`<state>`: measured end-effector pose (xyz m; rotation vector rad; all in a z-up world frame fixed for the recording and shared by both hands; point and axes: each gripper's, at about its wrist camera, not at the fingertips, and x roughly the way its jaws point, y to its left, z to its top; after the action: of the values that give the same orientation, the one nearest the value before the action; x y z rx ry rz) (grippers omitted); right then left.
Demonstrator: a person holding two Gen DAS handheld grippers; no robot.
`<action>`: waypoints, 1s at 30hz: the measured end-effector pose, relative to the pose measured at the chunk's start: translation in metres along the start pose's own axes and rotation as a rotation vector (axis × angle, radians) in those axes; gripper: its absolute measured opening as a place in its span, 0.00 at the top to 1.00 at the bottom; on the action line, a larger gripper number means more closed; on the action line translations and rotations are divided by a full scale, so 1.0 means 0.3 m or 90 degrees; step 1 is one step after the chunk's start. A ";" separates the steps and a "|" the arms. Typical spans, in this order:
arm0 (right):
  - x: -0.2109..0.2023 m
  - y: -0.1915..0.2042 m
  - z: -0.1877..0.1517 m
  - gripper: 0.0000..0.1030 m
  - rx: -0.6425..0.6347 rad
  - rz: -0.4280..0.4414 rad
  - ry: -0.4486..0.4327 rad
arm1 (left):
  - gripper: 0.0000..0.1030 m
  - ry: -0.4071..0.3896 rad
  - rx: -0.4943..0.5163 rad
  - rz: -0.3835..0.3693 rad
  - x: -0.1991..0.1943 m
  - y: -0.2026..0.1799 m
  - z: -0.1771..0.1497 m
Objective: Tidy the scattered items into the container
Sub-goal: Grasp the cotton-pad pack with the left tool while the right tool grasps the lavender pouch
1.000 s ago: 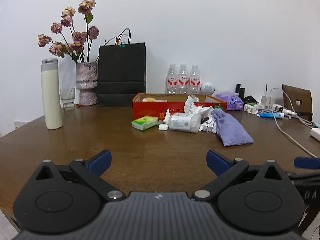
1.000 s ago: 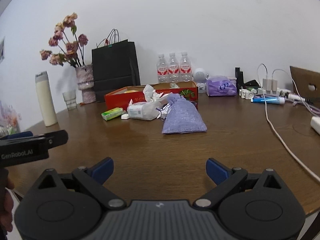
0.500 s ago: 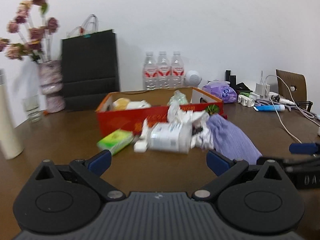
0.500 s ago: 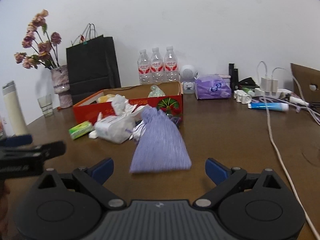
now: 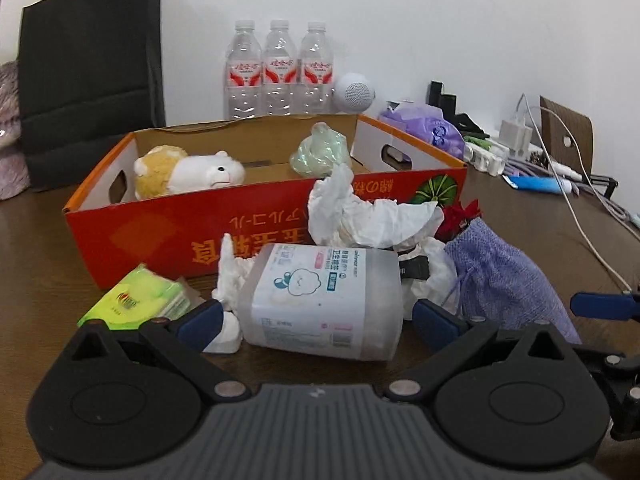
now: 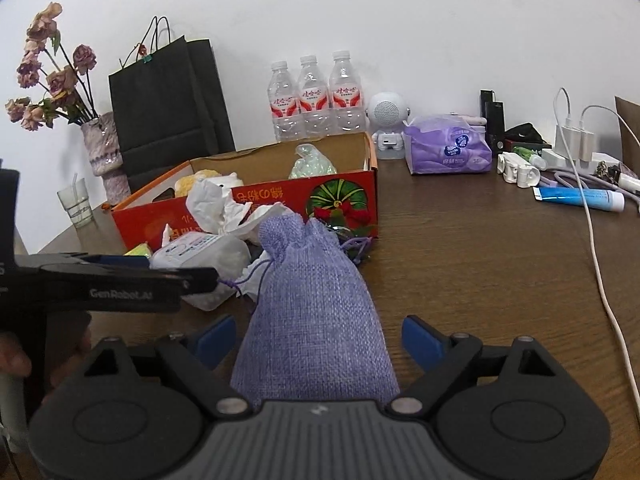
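A red cardboard box (image 5: 160, 236) (image 6: 280, 200) holds a plush toy (image 5: 188, 172) and a pale green bag (image 5: 320, 152). In front of it lie a white wipes pack (image 5: 324, 300) (image 6: 200, 256), crumpled tissue (image 5: 360, 216), a green packet (image 5: 136, 300) and a purple burlap pouch (image 5: 504, 276) (image 6: 316, 308). My left gripper (image 5: 316, 322) is open, its fingers either side of the wipes pack. My right gripper (image 6: 318, 342) is open, its fingers either side of the pouch's lower end.
Behind the box stand three water bottles (image 6: 316, 100), a black paper bag (image 6: 168, 100), a vase of dried flowers (image 6: 100, 148) and a glass (image 6: 76, 204). At the right are a purple tissue pack (image 6: 448, 148), a blue tube (image 6: 580, 198), chargers and white cables (image 6: 596, 260).
Both grippers have moved forward over the table toward the items. The left now straddles the wipes pack and the right straddles the purple pouch. Both stay open.
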<state>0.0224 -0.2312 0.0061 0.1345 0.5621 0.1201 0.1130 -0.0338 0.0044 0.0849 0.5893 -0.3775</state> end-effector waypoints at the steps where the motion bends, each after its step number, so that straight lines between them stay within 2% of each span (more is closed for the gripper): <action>1: 0.007 0.000 0.000 0.15 -0.001 0.002 0.002 | 0.16 0.001 0.000 0.003 0.003 0.000 0.003; 2: 0.015 0.002 0.000 0.25 -0.002 0.003 0.007 | 0.18 0.001 -0.005 0.003 0.002 0.001 0.005; 4: 0.029 0.004 -0.003 0.37 -0.003 0.007 0.019 | 0.18 0.003 -0.011 0.006 -0.009 -0.001 0.003; 6: 0.022 0.006 -0.005 0.47 -0.003 0.009 0.013 | 0.19 -0.020 -0.010 0.007 -0.044 -0.007 -0.003; 7: 0.015 0.009 -0.006 0.55 -0.009 0.008 0.010 | 0.19 -0.035 -0.010 0.008 -0.072 -0.012 -0.007; 10: -0.015 0.011 -0.009 0.61 -0.016 0.009 0.005 | 0.19 -0.070 -0.022 0.013 -0.176 -0.034 -0.022; 13: -0.078 0.014 -0.014 0.64 -0.005 0.013 -0.010 | 0.19 -0.086 -0.028 0.052 -0.303 -0.076 -0.074; 17: -0.214 0.055 -0.065 0.64 -0.022 0.036 -0.007 | 0.19 -0.076 -0.025 0.114 -0.456 -0.138 -0.194; 20: -0.292 0.105 -0.133 0.64 -0.047 0.063 0.023 | 0.19 -0.056 -0.021 0.156 -0.542 -0.170 -0.296; 22: -0.316 0.130 -0.174 0.61 -0.057 0.080 0.049 | 0.19 -0.043 -0.032 0.166 -0.575 -0.171 -0.343; 24: -0.331 0.143 -0.200 0.47 -0.062 0.082 0.056 | 0.19 -0.037 -0.056 0.171 -0.595 -0.161 -0.369; 26: -0.339 0.141 -0.202 0.25 -0.055 0.080 0.054 | 0.18 -0.029 -0.053 0.172 -0.605 -0.165 -0.378; 27: -0.345 0.138 -0.193 0.22 -0.049 0.078 0.047 | 0.17 -0.032 -0.045 0.172 -0.611 -0.169 -0.380; 29: -0.355 0.135 -0.165 0.21 -0.048 0.076 0.032 | 0.05 -0.046 -0.022 0.146 -0.617 -0.172 -0.376; 30: -0.358 0.138 -0.149 0.21 -0.053 0.074 0.023 | 0.03 -0.050 -0.011 0.130 -0.614 -0.166 -0.368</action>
<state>-0.0949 -0.2024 0.0311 0.0839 0.5849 0.2585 -0.1045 -0.0002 0.0169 0.1117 0.5018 -0.1762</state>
